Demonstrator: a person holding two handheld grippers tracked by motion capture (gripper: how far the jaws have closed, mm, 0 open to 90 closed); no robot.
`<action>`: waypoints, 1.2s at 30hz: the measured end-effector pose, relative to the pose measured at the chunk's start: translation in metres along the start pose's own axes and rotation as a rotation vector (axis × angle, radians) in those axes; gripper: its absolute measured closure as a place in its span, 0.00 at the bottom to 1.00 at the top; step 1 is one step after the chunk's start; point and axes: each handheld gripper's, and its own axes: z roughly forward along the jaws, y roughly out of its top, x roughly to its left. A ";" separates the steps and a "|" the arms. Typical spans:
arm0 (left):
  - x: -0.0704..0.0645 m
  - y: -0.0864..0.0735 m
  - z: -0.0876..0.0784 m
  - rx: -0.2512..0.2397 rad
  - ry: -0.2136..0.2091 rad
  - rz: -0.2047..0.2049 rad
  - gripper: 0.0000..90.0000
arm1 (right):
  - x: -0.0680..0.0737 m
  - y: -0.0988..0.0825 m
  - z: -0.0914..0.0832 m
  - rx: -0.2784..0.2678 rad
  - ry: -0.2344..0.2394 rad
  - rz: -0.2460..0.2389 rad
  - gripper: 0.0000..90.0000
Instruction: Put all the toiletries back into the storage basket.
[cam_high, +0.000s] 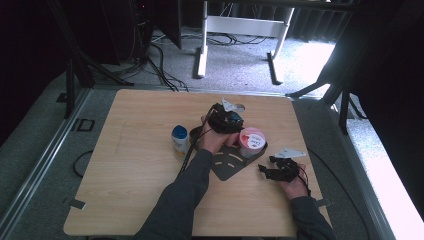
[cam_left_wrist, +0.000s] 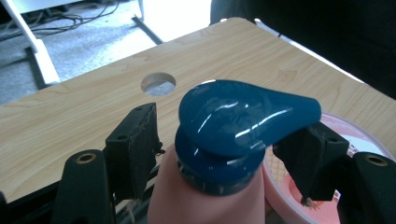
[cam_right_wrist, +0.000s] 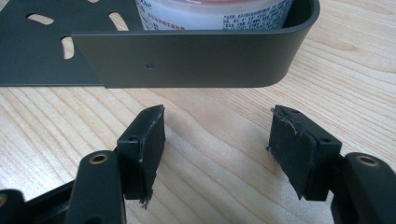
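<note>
Left gripper view: left tongs (cam_left_wrist: 224, 154) spread around pump bottle (cam_left_wrist: 219, 154), seemingly untouched; right tongs (cam_right_wrist: 219, 149) spread beside tray (cam_right_wrist: 196, 60) wall.

Spread black fingers (cam_right_wrist: 148, 140) over wooden table (cam_right_wrist: 219, 154), near dark tray (cam_right_wrist: 187, 58)

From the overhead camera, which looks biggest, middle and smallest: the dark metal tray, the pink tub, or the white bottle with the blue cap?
Largest to smallest in the high view:
1. Dark metal tray
2. Pink tub
3. White bottle with the blue cap
The tub and bottle look close in size; the tub looks wider.
</note>
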 end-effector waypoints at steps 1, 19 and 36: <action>0.001 -0.001 -0.001 0.002 -0.003 0.001 0.35 | 0.000 0.000 0.000 0.000 0.000 0.001 0.40; -0.006 -0.014 -0.028 0.001 -0.038 0.039 0.39 | 0.000 0.000 0.000 -0.001 0.000 0.001 0.40; -0.009 -0.054 -0.080 -0.019 -0.096 0.083 0.71 | 0.000 0.000 0.000 -0.001 0.000 0.001 0.40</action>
